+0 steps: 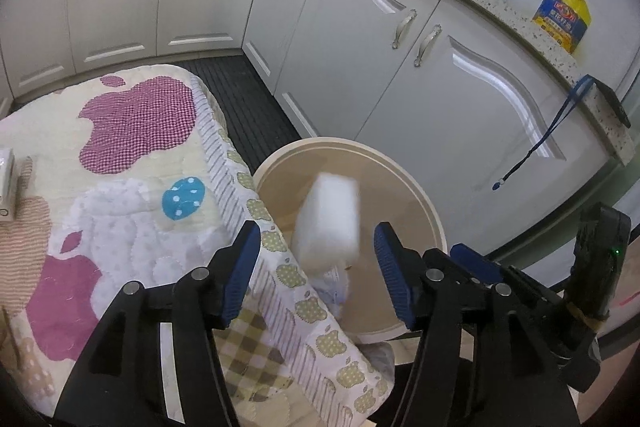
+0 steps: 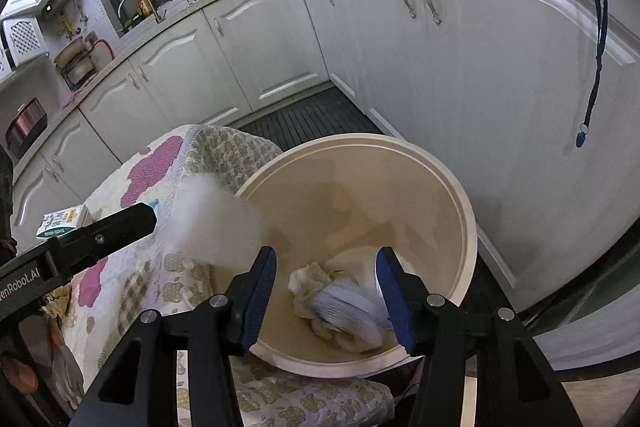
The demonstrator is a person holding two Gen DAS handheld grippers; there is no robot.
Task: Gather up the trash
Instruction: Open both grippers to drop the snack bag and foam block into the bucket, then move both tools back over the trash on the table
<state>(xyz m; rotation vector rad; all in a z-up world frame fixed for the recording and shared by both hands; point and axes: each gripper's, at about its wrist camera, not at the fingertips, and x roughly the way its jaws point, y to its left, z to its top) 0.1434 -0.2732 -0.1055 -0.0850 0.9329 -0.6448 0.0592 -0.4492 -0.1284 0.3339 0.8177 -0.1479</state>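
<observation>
My left tongs point(image 1: 316, 267) stand spread over the bin point(image 1: 434, 211) with the blurred white wad point(image 1: 328, 223) loose between them, above the bin's mouth, while my right tongs point(image 2: 326, 287), also spread and empty, aim at the trash point(image 2: 340, 303) lying inside.

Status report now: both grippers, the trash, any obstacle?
Left gripper open, right gripper open. White blurred trash piece over bin, untouched. Nothing blocks.
</observation>
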